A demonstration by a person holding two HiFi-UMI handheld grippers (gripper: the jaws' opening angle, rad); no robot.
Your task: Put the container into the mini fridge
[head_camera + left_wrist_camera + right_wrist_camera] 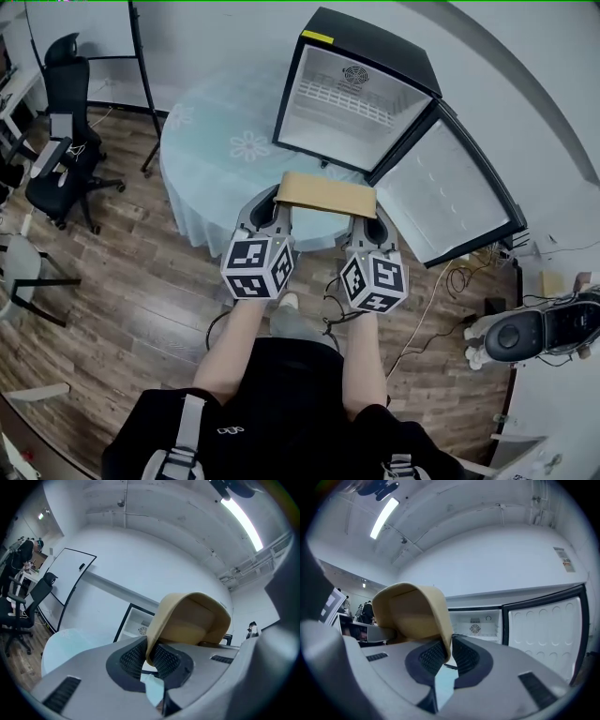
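Note:
A tan rectangular container (326, 195) hangs in the air between my two grippers, in front of the open mini fridge (352, 103). My left gripper (277, 208) is shut on the container's left rim (151, 641). On the other side my right gripper (370, 223) is shut on its right rim (446, 641). The fridge stands on the round table (220, 150) with its white inside bare and its door (448, 197) swung out to the right. In the right gripper view the fridge (476, 625) shows straight ahead past the container.
A black office chair (61, 141) stands at the left on the wooden floor. A whiteboard stand (141, 84) is behind the table. Cables and a device (534, 333) lie at the right. Persons are far off in both gripper views.

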